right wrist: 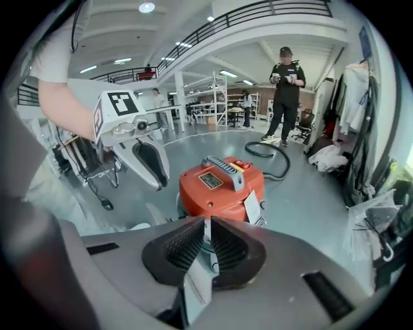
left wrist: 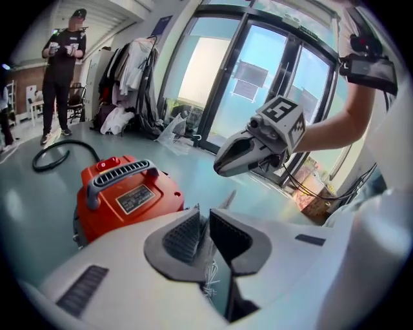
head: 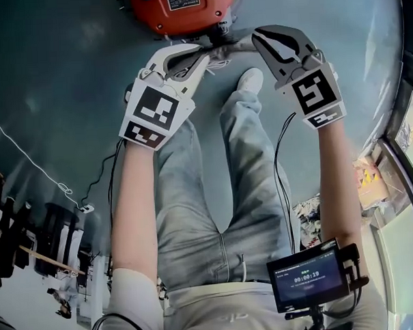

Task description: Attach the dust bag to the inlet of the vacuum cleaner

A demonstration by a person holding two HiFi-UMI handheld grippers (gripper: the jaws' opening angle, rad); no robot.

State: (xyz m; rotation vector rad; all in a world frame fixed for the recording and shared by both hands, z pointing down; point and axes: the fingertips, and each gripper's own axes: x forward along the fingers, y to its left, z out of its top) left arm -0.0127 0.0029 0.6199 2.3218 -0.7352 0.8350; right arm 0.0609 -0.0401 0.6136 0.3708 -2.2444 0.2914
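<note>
The orange vacuum cleaner (head: 182,8) stands on the floor just beyond both grippers; it also shows in the left gripper view (left wrist: 126,196) and the right gripper view (right wrist: 219,190). A thin grey dust bag (head: 229,49) stretches between the two grippers above the floor. My white left gripper (head: 203,57) is shut on the bag's one end, where a grey edge (left wrist: 227,198) and white threads poke out of the jaws. My dark right gripper (head: 257,39) is shut on the other end, a pale flat strip (right wrist: 197,283). The vacuum's inlet is not visible.
My own legs and a white shoe (head: 250,79) are under the grippers. A black hose (right wrist: 268,158) lies behind the vacuum, near a standing person (right wrist: 284,90). Glass doors (left wrist: 258,84) and hung clothes (left wrist: 132,71) line the wall. A cable (head: 29,162) crosses the floor.
</note>
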